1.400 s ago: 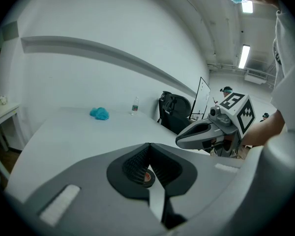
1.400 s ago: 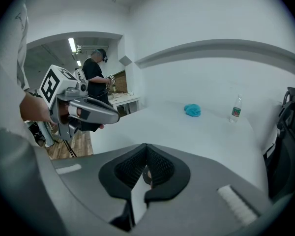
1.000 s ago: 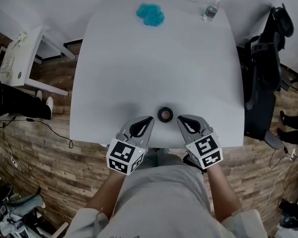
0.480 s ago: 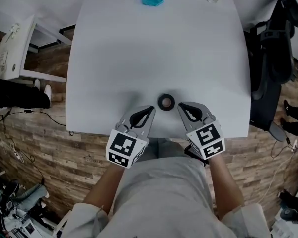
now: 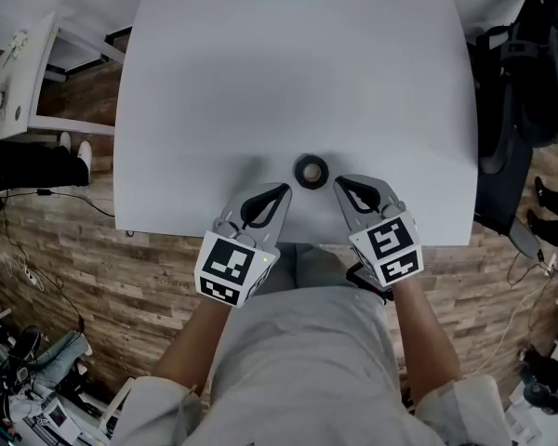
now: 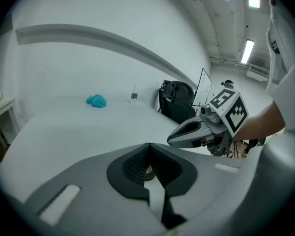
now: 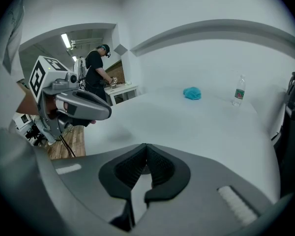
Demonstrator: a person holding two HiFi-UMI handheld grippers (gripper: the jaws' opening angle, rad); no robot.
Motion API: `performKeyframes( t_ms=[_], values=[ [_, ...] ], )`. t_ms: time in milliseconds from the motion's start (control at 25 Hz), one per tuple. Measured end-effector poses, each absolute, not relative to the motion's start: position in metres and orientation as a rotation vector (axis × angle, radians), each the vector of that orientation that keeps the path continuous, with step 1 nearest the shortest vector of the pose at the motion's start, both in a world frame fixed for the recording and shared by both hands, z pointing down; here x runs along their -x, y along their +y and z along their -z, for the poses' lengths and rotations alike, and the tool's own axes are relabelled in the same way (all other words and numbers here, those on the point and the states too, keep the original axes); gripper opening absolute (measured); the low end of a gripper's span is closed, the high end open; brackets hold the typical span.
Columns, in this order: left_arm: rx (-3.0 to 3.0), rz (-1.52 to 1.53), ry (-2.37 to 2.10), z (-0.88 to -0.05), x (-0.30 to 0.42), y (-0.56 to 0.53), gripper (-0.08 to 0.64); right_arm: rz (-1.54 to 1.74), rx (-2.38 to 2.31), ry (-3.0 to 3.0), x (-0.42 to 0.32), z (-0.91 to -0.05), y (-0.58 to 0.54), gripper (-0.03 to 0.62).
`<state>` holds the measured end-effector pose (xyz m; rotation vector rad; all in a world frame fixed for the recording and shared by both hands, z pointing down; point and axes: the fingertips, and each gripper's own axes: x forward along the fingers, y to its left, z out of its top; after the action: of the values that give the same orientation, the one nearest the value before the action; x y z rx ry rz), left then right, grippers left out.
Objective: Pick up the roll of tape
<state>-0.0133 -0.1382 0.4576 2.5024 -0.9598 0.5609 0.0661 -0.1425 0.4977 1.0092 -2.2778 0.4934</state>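
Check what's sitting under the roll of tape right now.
The roll of tape lies flat on the white table, near its front edge. Whatever is directly beneath the ring is covered.

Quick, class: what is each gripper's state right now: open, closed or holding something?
Left gripper: jaws closed, empty.
Right gripper: jaws closed, empty.
Roll of tape lies on the table, untouched.

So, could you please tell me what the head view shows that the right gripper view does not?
Only the head view: the dark roll of tape lying between both gripper tips, and the right gripper from outside. Only the right gripper view: a person in dark clothes standing in the background, and its own jaws closed, empty. Both: the white table, the left gripper, the crumpled blue lump.
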Motion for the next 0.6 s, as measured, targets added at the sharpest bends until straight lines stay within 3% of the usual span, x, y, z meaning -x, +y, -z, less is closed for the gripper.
performKeyframes(
  t_ms=[600],
  values=[
    [-2.474, -0.566, -0.946, -0.48, 0.009, -0.131, 0.02, -0.526, -0.971, -2.237, -0.062, -0.53, -0.139, 0.046]
  ],
)
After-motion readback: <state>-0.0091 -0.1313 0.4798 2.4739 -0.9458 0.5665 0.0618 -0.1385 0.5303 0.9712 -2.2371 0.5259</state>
